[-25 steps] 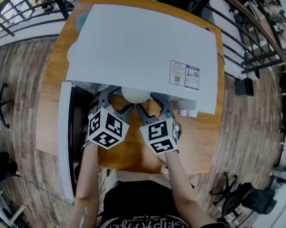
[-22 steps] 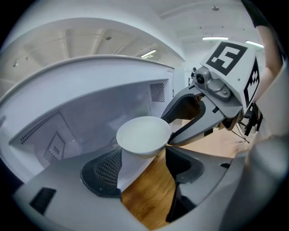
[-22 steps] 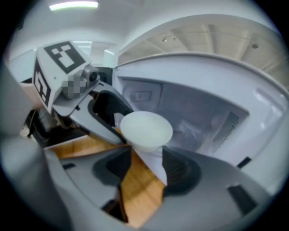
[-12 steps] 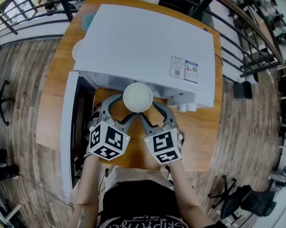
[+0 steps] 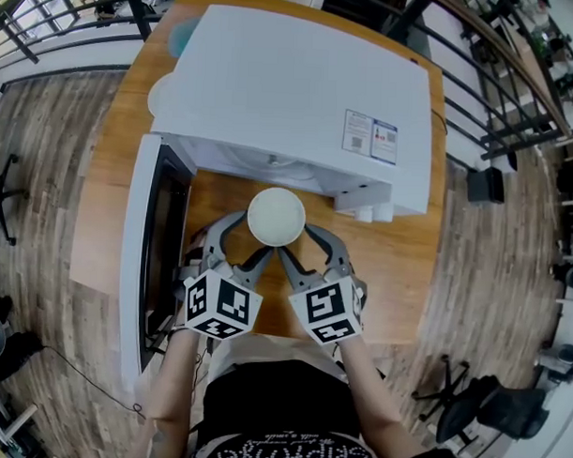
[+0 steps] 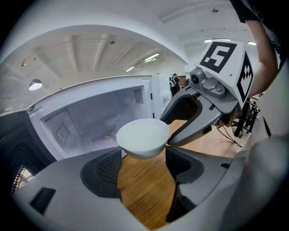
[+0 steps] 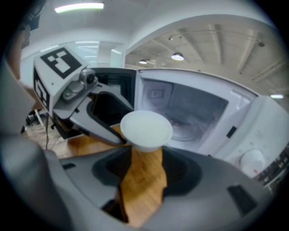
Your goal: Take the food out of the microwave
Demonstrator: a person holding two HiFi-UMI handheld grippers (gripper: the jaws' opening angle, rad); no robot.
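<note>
Left claw (image 5: pixel 241 242), right claw (image 5: pixel 307 245) (both clamped) carry bowl (image 5: pixel 276 216) — now outside microwave (image 5: pixel 291 92).

Left gripper (image 5: pixel 244 239) and right gripper (image 5: pixel 300 243): grey moulded bodies with curved jaws and black ribbed pads (image 6: pixel 106 169) on the inner faces. White cube (image 5: pixel 221 306) with black square markers mounted on each. Black T-shirt (image 5: pixel 279 434), white lettering across chest.

The scene was viewed by the head camera from above, steeply downward, over the white microwave (image 5: pixel 291 92) and wooden table (image 5: pixel 397 274). Each gripper view was taken low and close along its own jaws, aimed toward the far open cavity. The white bowl (image 5: pixel 276 215) was shared by all three.
</note>
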